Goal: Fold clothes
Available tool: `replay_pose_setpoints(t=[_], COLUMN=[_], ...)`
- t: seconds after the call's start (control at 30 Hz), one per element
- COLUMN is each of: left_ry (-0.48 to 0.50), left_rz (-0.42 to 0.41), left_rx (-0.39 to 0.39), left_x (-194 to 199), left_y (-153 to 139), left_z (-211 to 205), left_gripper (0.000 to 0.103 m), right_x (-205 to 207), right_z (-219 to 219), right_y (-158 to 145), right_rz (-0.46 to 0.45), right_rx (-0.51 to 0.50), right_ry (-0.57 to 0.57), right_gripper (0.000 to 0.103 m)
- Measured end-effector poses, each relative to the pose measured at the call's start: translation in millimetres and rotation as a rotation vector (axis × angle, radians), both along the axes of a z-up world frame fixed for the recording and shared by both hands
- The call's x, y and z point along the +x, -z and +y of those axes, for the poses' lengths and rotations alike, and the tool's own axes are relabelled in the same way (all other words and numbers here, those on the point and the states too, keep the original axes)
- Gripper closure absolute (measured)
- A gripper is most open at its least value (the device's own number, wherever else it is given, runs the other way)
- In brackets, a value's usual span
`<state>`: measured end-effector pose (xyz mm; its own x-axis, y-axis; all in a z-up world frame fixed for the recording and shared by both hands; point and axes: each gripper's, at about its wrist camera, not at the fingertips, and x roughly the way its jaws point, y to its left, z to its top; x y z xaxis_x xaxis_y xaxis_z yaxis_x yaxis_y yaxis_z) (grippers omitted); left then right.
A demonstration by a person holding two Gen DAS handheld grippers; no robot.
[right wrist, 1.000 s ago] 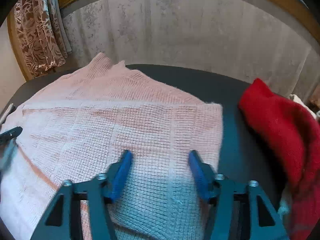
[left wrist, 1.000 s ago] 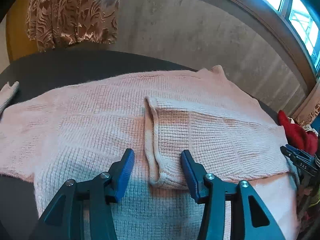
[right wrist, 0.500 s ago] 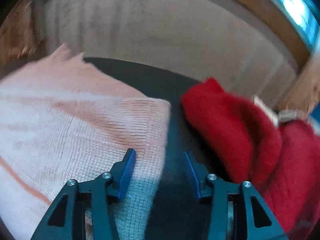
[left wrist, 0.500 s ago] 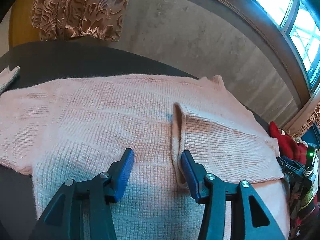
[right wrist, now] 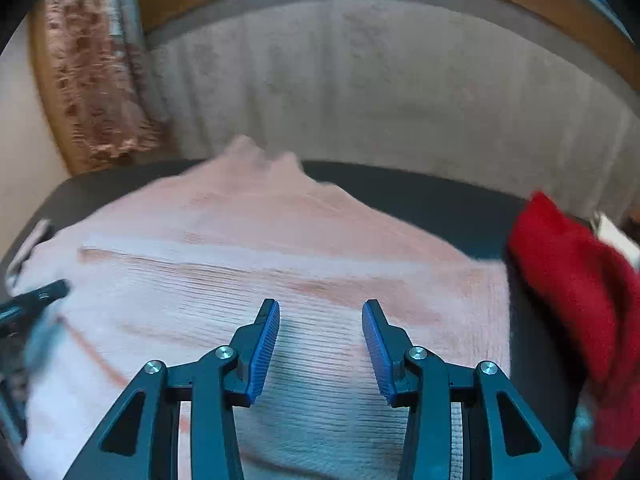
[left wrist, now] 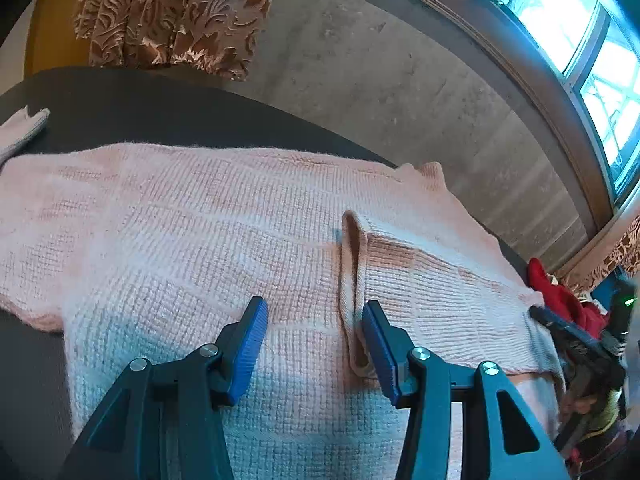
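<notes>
Both tongs, left (left wrist: 312,344) and right (right wrist: 320,344), hang wide and empty over the pink sweater (left wrist: 200,232) spread on the dark surface (left wrist: 160,108), where the loosely folded-in sleeve (left wrist: 420,292) may slide off when gripped.

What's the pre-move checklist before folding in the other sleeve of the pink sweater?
1. Left gripper open and empty: ok, jaws apart above the sweater.
2. Right gripper open and empty: ok, jaws apart, nothing between them.
3. First sleeve folded in: ok, it lies across the sweater body, cuff beside the left gripper's right finger.
4. Other sleeve ready to fold: not ok, it is spread out to the left and neither gripper is on it.
5. Red garment clear of the sweater: cannot tell, it sits right beside the sweater's right edge and the view is blurred.
6. Sweater flat on the table: ok, no big wrinkles visible.
</notes>
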<state>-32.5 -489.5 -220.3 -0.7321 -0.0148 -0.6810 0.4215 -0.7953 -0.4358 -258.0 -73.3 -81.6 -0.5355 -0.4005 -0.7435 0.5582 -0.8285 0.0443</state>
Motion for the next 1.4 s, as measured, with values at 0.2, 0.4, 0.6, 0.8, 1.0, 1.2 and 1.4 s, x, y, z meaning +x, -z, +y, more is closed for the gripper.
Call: replay_pose_setpoints(t=[0.2, 0.4, 0.6, 0.8, 1.0, 1.2, 1.4], left_ry=[0.001, 0.0, -0.001, -0.03, 0.065, 0.102, 0.096], left_rz=[0.004, -0.021, -0.046, 0.003, -0.053, -0.101, -0.065], left_rx=[0.002, -0.048, -0.09, 0.076, -0.02, -0.205, -0.162], left_x=[4, 1, 0, 13, 9, 0, 10], left_y=[0, -2, -3, -7, -16, -9, -8], left_z=[3, 10, 17, 2, 38, 75, 69], left_gripper=[0.053, 0.053, 0.053, 0.051, 0.048, 0.038, 0.038], right_x=[-12, -24, -32, -40, -36, -33, -23], right_z=[73, 92, 61, 58, 74, 90, 108], right_y=[12, 16, 21, 21, 17, 6, -13], right_rz=[-0.025, -0.037, 0.015, 0.009, -0.018, -0.064, -0.107], right_rx=[-0.031, -0.052, 0.044, 0.033, -0.015, -0.105, -0.23], right_ry=[0.176, 0.199, 0.189, 0.193, 0.213, 0.216, 0.191], right_gripper=[0.05, 0.047, 0.042, 0.04, 0.005, 0.003, 0.003])
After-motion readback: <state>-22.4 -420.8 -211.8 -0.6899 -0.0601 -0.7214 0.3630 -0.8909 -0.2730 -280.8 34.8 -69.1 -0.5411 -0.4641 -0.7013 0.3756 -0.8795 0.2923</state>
